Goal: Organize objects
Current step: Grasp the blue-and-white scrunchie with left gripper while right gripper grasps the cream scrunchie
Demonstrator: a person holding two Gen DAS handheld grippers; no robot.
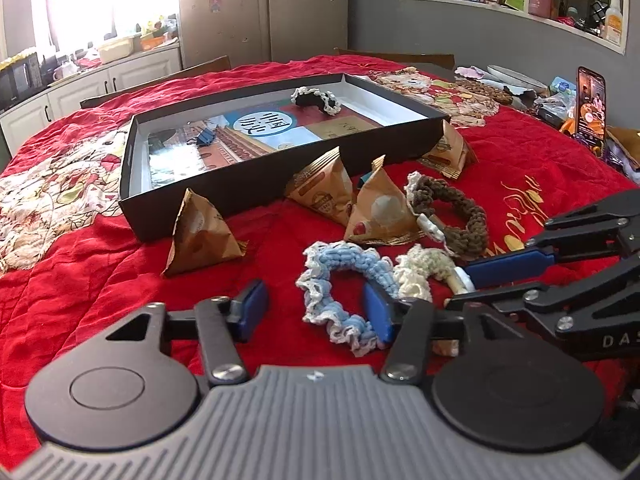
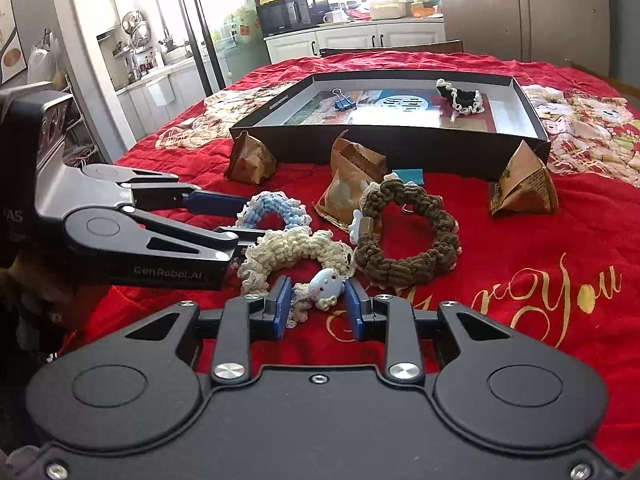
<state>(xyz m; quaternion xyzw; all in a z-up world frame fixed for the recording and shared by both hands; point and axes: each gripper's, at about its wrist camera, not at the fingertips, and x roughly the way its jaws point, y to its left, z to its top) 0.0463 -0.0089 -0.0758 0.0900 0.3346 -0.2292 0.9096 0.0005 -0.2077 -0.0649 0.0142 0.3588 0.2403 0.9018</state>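
Note:
My left gripper (image 1: 316,308) is open, its fingers either side of the near part of a blue crocheted scrunchie (image 1: 340,276), also in the right wrist view (image 2: 274,210). My right gripper (image 2: 319,308) is open around the charm end of a cream scrunchie (image 2: 296,254), which lies beside the blue one (image 1: 420,270). A brown scrunchie (image 2: 408,232) lies further right (image 1: 452,216). A black shallow box (image 1: 224,196) holds a black scrunchie (image 1: 316,98) and a blue binder clip (image 1: 206,136).
Several brown triangular snack packets (image 1: 200,236) lie in front of the box on the red cloth (image 1: 100,280). A phone (image 1: 591,106) stands at the right among clutter. Chairs stand behind the table.

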